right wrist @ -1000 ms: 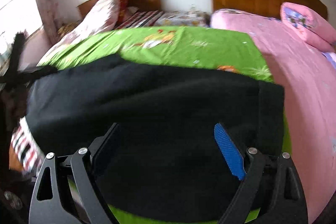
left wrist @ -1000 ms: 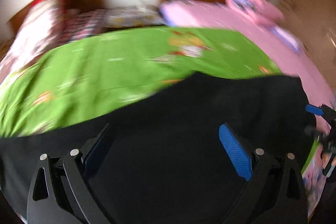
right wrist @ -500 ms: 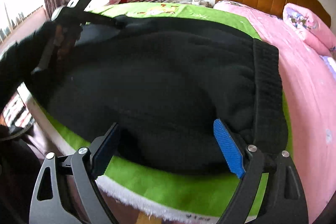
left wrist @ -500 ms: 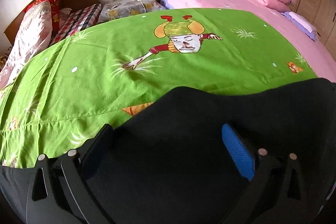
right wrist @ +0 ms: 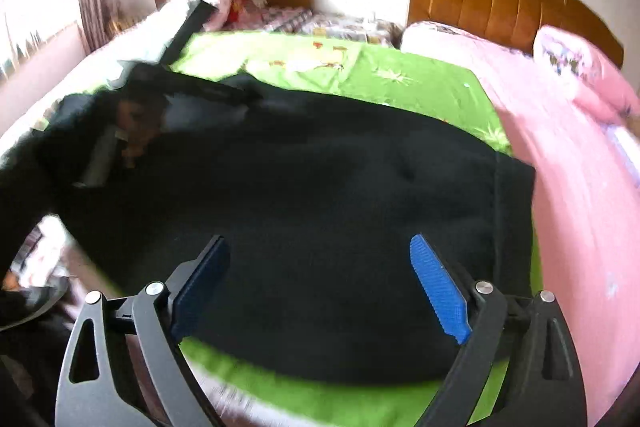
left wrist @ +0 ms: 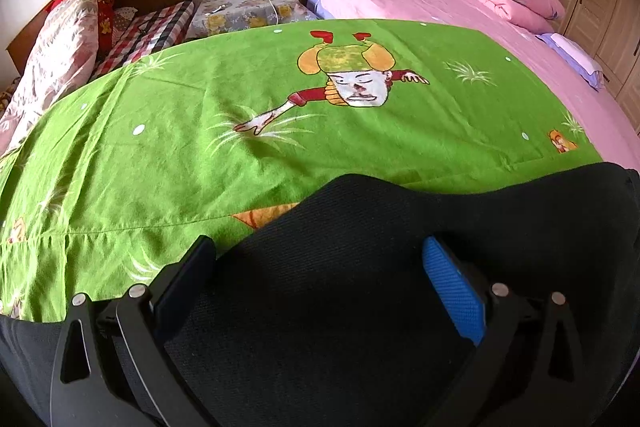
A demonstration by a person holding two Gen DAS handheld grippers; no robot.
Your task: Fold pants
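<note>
Between my right gripper's [right wrist: 320,285] spread fingers lies the black pants [right wrist: 320,195] fabric, flat on the green sheet [right wrist: 420,83]. Its jaws are opening, pads clear of the cloth, gripping nothing. I judge the pants sit near the bed's front edge so both hands can reach a fold line. My left gripper [left wrist: 320,279] likewise hangs released and wide over the pants [left wrist: 400,267], nothing pinched; whether its pads brush the cloth I cannot tell. Farther off, the cartoon-printed green sheet [left wrist: 200,147] runs toward the pillows [left wrist: 68,55], with a pink bed [left wrist: 440,3] alongside.
</note>
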